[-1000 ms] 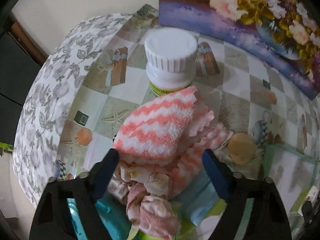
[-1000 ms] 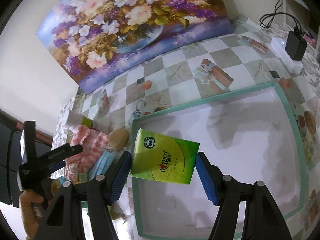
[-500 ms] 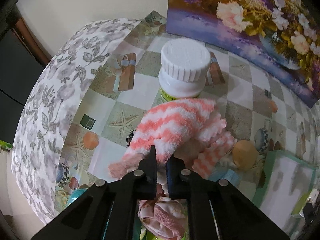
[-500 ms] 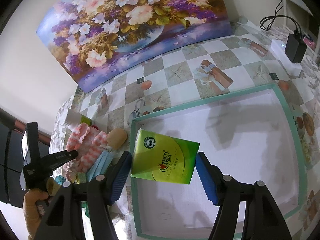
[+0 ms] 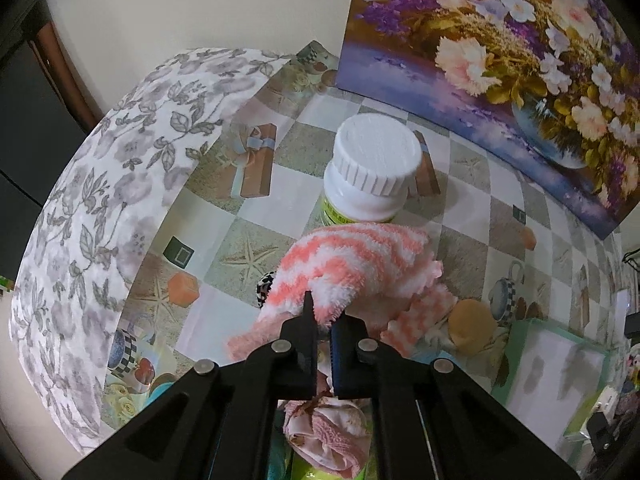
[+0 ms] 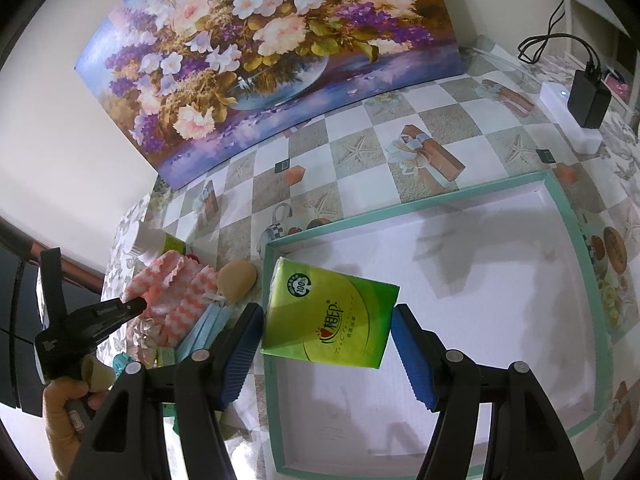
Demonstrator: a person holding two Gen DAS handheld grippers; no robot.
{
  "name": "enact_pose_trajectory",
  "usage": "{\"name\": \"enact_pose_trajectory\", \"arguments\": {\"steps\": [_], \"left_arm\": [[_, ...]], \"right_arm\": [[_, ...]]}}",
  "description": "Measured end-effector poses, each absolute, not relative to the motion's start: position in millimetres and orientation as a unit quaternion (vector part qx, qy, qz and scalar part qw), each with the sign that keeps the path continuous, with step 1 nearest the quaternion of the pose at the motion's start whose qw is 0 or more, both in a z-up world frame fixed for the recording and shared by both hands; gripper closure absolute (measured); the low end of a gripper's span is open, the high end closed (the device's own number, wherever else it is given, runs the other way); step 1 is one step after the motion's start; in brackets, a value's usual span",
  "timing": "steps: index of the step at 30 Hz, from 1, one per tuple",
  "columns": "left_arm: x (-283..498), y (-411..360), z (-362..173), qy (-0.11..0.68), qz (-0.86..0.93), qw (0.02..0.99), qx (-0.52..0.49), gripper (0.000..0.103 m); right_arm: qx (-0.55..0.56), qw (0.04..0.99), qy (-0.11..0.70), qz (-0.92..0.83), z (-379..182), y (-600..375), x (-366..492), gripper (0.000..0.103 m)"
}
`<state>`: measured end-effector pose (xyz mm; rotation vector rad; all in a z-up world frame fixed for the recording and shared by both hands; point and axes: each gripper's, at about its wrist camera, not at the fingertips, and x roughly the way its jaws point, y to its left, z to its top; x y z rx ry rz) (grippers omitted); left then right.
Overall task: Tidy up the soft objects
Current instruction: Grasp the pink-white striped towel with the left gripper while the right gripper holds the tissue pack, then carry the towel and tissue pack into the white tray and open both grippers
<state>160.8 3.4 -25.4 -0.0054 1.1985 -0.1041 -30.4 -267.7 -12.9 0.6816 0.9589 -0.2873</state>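
Note:
My left gripper (image 5: 325, 322) is shut on the edge of a pink-and-white striped fluffy cloth (image 5: 360, 264) and holds it up from a pile of soft things. The pile also holds a pink floral cloth (image 5: 328, 436) below the jaws and a tan round sponge (image 5: 472, 322). In the right wrist view the left gripper (image 6: 138, 304) pinches the same cloth (image 6: 168, 292). My right gripper (image 6: 326, 344) is open, its jaws on either side of a green tissue pack (image 6: 332, 320) that lies in the teal-rimmed white tray (image 6: 576, 240).
A white-capped bottle (image 5: 372, 172) stands just behind the cloth. A flower painting (image 6: 260, 52) leans on the wall. Blue face masks (image 6: 204, 328) lie beside the tray. A black charger on a white power strip (image 6: 584, 100) is at the far right. The table's left edge is close.
My left gripper closed on the striped cloth and has lifted it up and back. The right gripper has stayed open around the tissue pack.

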Motion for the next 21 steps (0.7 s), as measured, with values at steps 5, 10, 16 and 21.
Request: {"name": "enact_pose_trajectory", "arguments": {"steps": [5,10,16,21], "left_arm": [[160.9,9.7,-15.2,0.553,-0.053,0.832,-0.020,0.099],[162.0,16.9,-9.0,0.549,-0.062,0.832,-0.046,0.099],[160.1,21.3,6.3,0.532,-0.069,0.842,-0.060,0.099],[156.7,21.0,21.3,0.515,-0.078,0.851,-0.063,0.099]], "right_arm": [[0.321,0.822,0.451,-0.135,-12.8,-268.1,-30.6,0.034],[0.321,0.822,0.450,-0.135,-12.5,-268.2,-31.0,0.034],[0.320,0.823,0.450,-0.135,-12.1,-268.5,-31.0,0.034],[0.319,0.824,0.448,-0.135,-10.0,-269.0,-31.0,0.034]]}}
